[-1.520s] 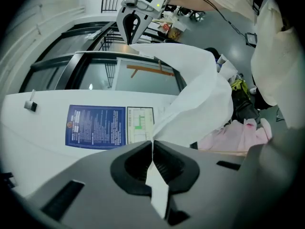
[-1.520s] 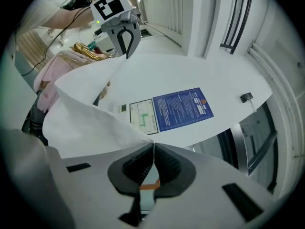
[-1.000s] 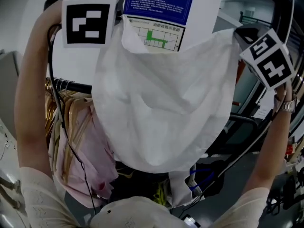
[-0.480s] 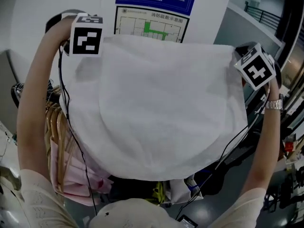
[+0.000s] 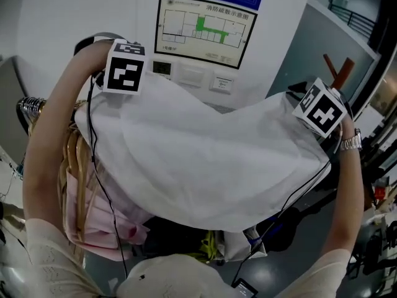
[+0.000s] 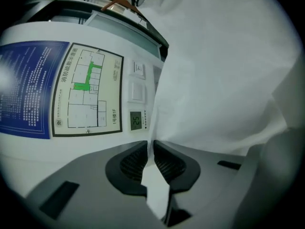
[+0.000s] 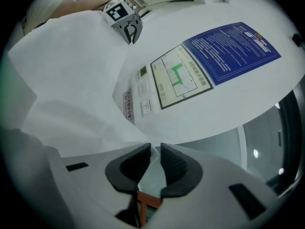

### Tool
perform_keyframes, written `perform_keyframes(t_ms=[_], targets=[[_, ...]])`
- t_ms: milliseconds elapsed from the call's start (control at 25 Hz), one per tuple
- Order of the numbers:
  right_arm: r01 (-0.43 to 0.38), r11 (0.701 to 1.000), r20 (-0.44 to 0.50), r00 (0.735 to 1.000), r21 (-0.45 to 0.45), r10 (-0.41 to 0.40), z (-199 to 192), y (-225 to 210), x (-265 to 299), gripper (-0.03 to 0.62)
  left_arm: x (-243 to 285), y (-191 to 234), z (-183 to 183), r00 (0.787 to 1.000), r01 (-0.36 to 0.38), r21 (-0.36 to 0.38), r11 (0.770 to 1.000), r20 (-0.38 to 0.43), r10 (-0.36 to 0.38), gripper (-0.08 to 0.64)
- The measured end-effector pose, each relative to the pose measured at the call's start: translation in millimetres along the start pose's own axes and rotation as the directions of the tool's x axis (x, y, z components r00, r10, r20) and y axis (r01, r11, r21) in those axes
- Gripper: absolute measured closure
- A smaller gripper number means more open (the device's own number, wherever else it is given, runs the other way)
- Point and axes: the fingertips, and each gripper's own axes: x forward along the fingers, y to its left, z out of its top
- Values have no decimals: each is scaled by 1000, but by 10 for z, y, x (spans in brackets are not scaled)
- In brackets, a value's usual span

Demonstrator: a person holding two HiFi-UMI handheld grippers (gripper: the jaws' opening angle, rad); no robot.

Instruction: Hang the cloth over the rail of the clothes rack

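A big white cloth hangs spread between my two grippers, above and in front of the clothes rack, and its top edge sags in the middle. My left gripper, under its marker cube, is shut on the cloth's left top corner. My right gripper, by its marker cube, has its jaws opening. A narrow gap shows between the pads, and the cloth's corner lies just at their tips. Only the rail's left end shows; the cloth hides the rest.
Wooden hangers and a pink garment hang on the rack's left part, below the cloth. A white wall with a floor plan and switches stands close behind. Cables trail from both grippers. Dark clutter lies on the floor at the right.
The cloth went from bunched and high to stretched flat, and now sags between the grippers. Both grippers have come lower and further forward, over the rack.
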Motion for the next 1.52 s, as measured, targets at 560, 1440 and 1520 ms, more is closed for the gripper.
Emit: perform_keyframes(t_ms=[560, 1440, 1520], targets=[[119, 992, 24, 993, -45, -118, 236, -250, -407, 562, -497, 458, -34, 970, -226, -15, 974, 89, 226, 549], [131, 985, 212, 972, -110, -106, 626, 1119, -1936, 575, -1952, -1186, 219, 943, -236, 93, 967, 261, 205, 549], [109, 988, 199, 976, -106, -86, 554, 1284, -1962, 575, -1989, -1309, 269, 942, -242, 93, 966, 261, 211, 549]])
